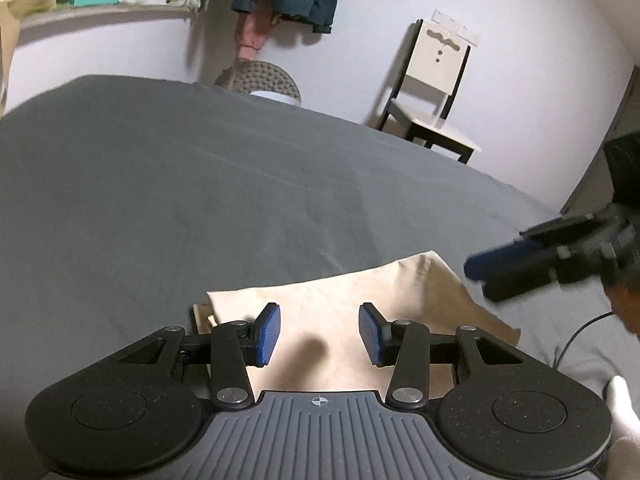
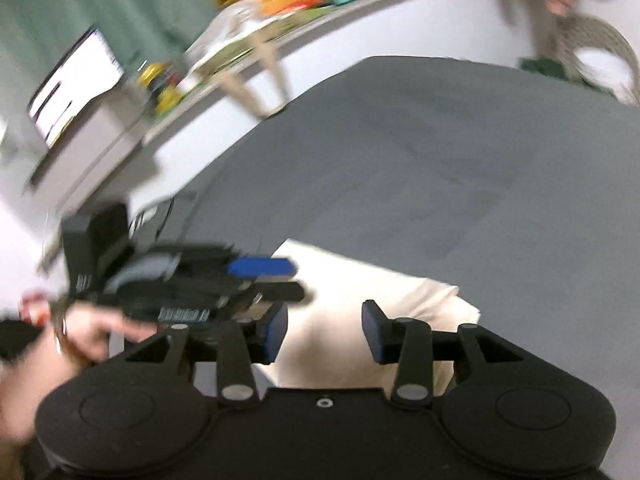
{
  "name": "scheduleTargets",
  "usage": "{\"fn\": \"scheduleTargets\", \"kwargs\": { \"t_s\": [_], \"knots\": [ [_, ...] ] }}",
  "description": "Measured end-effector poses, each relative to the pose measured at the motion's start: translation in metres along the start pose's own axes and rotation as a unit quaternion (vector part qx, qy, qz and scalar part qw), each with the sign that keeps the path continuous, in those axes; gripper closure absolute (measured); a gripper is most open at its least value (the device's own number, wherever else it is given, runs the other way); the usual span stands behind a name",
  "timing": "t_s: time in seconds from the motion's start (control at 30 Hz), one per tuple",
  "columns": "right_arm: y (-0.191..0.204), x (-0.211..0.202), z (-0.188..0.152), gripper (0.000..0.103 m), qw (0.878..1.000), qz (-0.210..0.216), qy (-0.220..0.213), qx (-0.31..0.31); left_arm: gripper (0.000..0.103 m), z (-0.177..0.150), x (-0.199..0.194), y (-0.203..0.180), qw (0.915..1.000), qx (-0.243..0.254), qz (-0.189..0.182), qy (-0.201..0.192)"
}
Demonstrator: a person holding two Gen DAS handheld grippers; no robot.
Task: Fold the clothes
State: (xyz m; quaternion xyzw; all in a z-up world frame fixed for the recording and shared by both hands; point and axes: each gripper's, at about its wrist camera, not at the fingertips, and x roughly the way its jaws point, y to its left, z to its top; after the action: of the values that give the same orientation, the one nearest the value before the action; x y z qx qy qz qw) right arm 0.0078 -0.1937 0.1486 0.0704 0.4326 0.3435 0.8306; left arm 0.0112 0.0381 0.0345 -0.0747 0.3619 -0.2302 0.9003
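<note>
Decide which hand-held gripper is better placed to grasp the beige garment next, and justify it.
Probably left. The left hand-held gripper is open directly over the beige garment and steady; the right hand-held gripper, also open, shows motion blur.

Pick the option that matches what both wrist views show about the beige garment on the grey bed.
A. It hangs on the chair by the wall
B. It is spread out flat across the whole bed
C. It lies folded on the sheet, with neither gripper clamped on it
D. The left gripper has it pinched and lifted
C: the beige garment lies folded on the grey sheet, while the left gripper and right gripper are both open above it.
</note>
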Motion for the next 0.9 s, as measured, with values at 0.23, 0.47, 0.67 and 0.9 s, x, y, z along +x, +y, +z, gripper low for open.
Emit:
{"fn": "scheduleTargets", "kwargs": {
  "t_s": [0.23, 0.47, 0.67, 0.9],
  "knots": [
    [0.025, 0.021, -0.011, 0.055, 0.989, -0.034, 0.044, -0.139, 0.059, -0.006, 0.028, 0.023, 0.9986, -0.048, -0.018, 0.014],
    [0.026, 0.035, -0.025, 0.05, 0.978, -0.051, 0.079, -0.188, 0.059, -0.008, 0.037, 0.016, 0.9997, 0.005, -0.018, 0.018],
    [0.021, 0.028, -0.032, 0.046, 0.973, -0.048, 0.084, -0.211, 0.059, 0.0, 0.032, 0.003, 0.9987, 0.045, -0.009, 0.023],
    [0.01, 0.017, -0.045, 0.04, 0.963, -0.074, 0.107, -0.235, 0.059, 0.0, 0.024, 0.003, 0.9981, 0.057, -0.007, 0.024]
  ]
}}
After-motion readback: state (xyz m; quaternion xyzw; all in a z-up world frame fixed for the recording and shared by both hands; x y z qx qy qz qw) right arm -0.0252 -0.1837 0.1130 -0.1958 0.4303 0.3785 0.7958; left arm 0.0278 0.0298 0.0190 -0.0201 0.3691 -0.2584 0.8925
